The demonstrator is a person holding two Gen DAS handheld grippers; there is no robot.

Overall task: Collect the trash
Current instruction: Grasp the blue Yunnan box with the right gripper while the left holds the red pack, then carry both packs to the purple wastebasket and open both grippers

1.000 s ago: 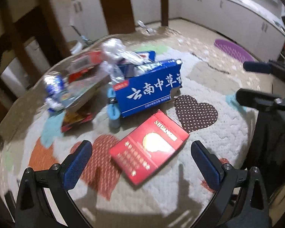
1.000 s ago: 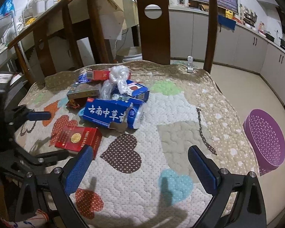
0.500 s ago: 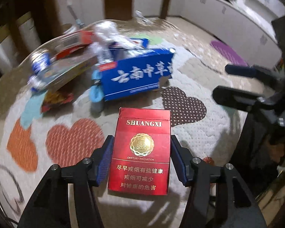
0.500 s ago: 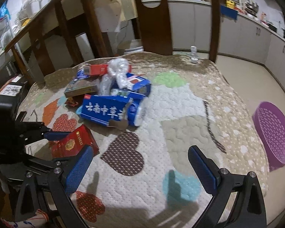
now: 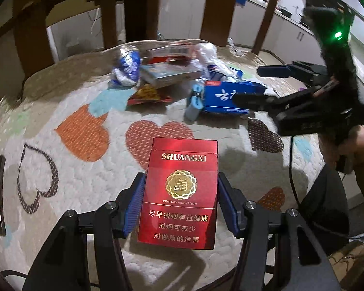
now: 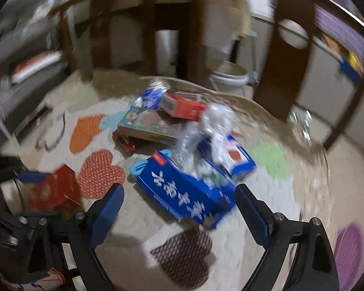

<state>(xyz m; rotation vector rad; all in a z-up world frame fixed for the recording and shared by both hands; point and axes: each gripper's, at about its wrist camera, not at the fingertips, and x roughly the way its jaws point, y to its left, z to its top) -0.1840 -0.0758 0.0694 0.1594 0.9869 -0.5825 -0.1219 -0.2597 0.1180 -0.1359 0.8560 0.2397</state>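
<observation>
Blue pads of the left gripper (image 5: 180,205) press on both long edges of a red cigarette pack (image 5: 180,194), jaws roughly half spread and clamped on it; the pack's gold emblem and white lettering face the left wrist camera. Under it lies a quilted cover (image 5: 89,177) with orange, red and brown hearts.

Beyond the pack, near the far side of the cover, sits the trash pile: a crumpled blue-and-white wrapper (image 5: 127,66), a flat grey box (image 5: 169,74), a red-and-white carton (image 5: 173,51) behind it, a small red-and-yellow packet (image 5: 149,94), a light blue plastic piece (image 5: 194,101) and a blue box (image 5: 228,99) with white characters. Clear crumpled plastic (image 5: 206,53) tops the heap. Dark wooden chair slats (image 5: 219,9) rise behind.

The right gripper (image 6: 179,214) has its jaws wide and closing, with 1 corner of the blue box (image 6: 189,191) between the pads; no pad touches it, as far as the blurred right wrist view lets me tell. In that view the pack (image 6: 53,189) shows at the left edge, just beside the red heart. A purple mat (image 6: 347,249) lies on the floor to the right.
</observation>
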